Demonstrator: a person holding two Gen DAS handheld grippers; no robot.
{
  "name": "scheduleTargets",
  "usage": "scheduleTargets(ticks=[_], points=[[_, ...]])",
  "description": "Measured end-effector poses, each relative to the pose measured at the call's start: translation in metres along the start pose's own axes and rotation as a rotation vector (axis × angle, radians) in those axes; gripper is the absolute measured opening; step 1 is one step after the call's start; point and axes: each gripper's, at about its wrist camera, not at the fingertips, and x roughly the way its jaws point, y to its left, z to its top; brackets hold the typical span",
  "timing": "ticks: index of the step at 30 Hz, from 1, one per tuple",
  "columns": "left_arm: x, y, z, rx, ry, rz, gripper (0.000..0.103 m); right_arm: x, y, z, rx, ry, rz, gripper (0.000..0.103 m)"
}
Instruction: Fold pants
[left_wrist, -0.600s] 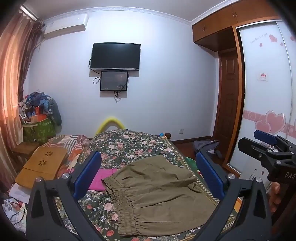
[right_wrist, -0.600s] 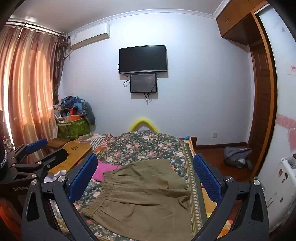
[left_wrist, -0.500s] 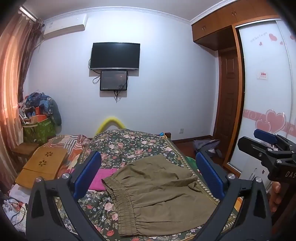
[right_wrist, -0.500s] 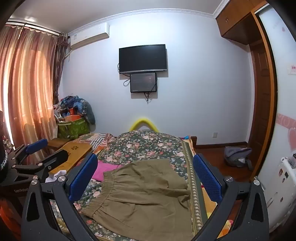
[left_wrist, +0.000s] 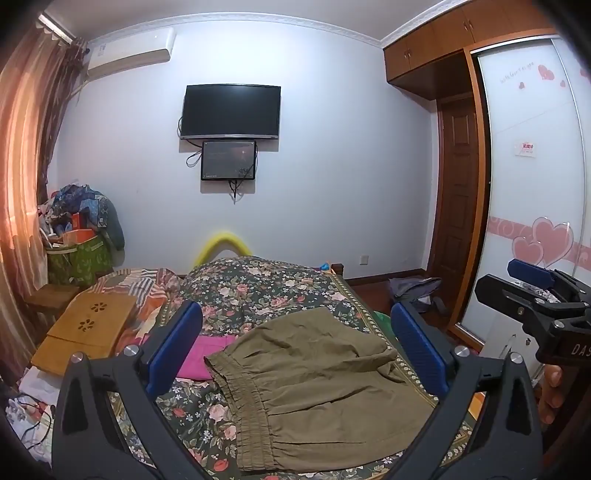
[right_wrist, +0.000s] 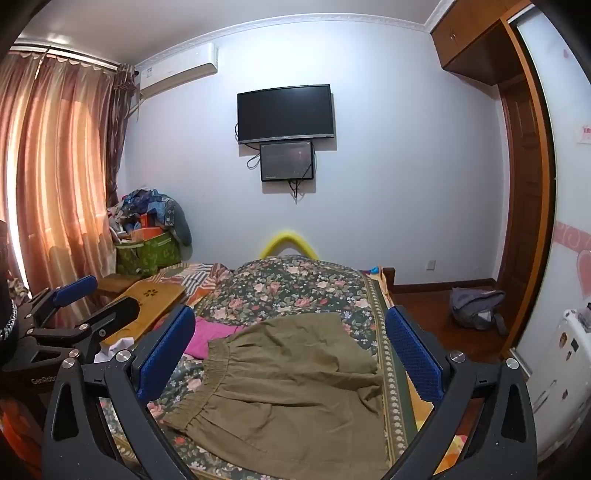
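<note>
Olive-brown pants (left_wrist: 317, 391) lie spread on the floral bedspread (left_wrist: 266, 288), elastic waistband toward the left, legs toward the right edge. They also show in the right wrist view (right_wrist: 288, 391). My left gripper (left_wrist: 295, 347) is open and empty, held above the near end of the bed, apart from the pants. My right gripper (right_wrist: 288, 350) is open and empty, also above the pants. The right gripper shows at the right edge of the left wrist view (left_wrist: 532, 295); the left gripper shows at the left of the right wrist view (right_wrist: 74, 314).
A pink cloth (left_wrist: 207, 354) lies under the waistband's left side. A wooden lap table (left_wrist: 85, 332) and striped bedding sit on the bed's left. A grey bag (right_wrist: 476, 306) lies on the floor by the wardrobe (left_wrist: 535, 184). A TV hangs on the far wall.
</note>
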Motion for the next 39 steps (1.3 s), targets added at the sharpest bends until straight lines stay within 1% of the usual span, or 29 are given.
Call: scheduleTargets(ticks=[39], points=[[-0.0026,-0.0017,0.0042,0.007,-0.008,-0.006,0.103,0.001,-0.0004,0.0001,0.007,0.01,0.002,0.103]])
